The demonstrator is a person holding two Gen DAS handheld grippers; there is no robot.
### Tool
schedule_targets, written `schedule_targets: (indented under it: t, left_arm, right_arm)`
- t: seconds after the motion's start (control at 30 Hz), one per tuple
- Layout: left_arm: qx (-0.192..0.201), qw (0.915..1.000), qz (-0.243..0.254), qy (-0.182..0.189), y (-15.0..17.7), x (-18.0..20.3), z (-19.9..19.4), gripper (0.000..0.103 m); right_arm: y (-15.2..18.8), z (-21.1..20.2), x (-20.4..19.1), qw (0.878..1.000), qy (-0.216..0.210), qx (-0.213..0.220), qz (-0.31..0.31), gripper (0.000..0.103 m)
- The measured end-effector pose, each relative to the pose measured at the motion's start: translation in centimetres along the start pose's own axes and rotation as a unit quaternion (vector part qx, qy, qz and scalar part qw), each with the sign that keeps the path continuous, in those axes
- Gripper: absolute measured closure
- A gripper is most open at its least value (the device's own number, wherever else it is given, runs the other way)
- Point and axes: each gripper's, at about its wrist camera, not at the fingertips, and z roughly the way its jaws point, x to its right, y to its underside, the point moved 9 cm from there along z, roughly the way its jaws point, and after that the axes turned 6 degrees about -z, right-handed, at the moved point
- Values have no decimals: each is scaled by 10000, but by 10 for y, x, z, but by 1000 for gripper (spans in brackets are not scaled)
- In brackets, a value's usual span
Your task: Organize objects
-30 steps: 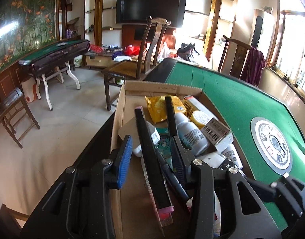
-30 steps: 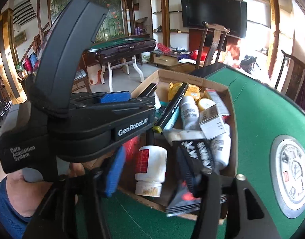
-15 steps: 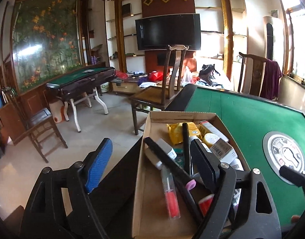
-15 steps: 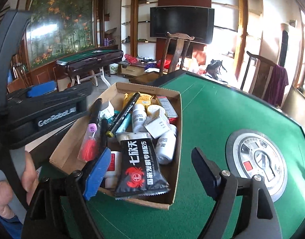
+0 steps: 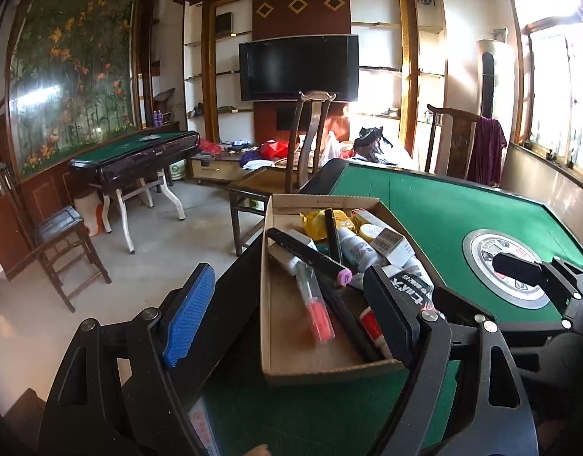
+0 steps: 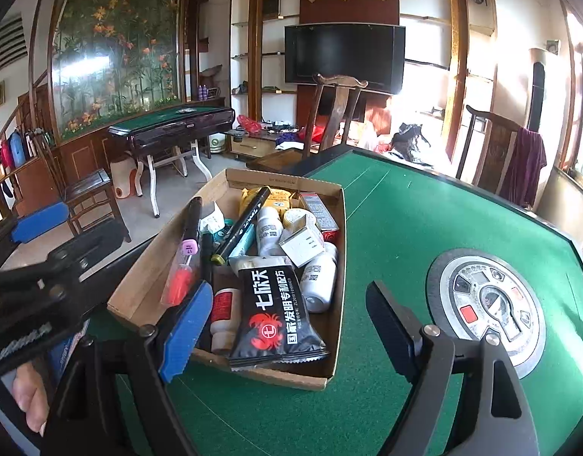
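Both claws released, holding nothing: left gripper [image 5: 287, 323] and right gripper [image 6: 287, 326] hover by the cardboard box [image 6: 331, 374] at the green table's [image 6: 405, 220] left edge.

Both grippers, left [image 5: 287, 319] and right [image 6: 287, 326], pair black angular frames and silver screws with one ribbed blue pad and one black pad. White lettering marks one body; bare fingers [image 6: 30, 399] show.

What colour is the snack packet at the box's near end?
Black snack packet, red crab logo; clearest in right wrist view.
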Motion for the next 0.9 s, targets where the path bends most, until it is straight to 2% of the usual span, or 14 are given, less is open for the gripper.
schedule_targets:
  t: [0.1,0.2,0.43,0.9]
  left_arm:
    - [-10,9999,98,-22,3,1,-4,22]
    - [16,9999,-76,79,1,-3,-6,22]
    - [282,9980,234,-509,-3,-15,-16,22]
    - [153,9974,362,-601,1,-22,-15,22]
  right_arm:
    - [0,-1,0,10000,1,23,35,20]
    - [-1,-3,-1,10000,-28,54,54,20]
    - [-2,-6,-3,9999,-26,107,38,20]
    - [-3,-7,-4,9999,-3,134,32,20]
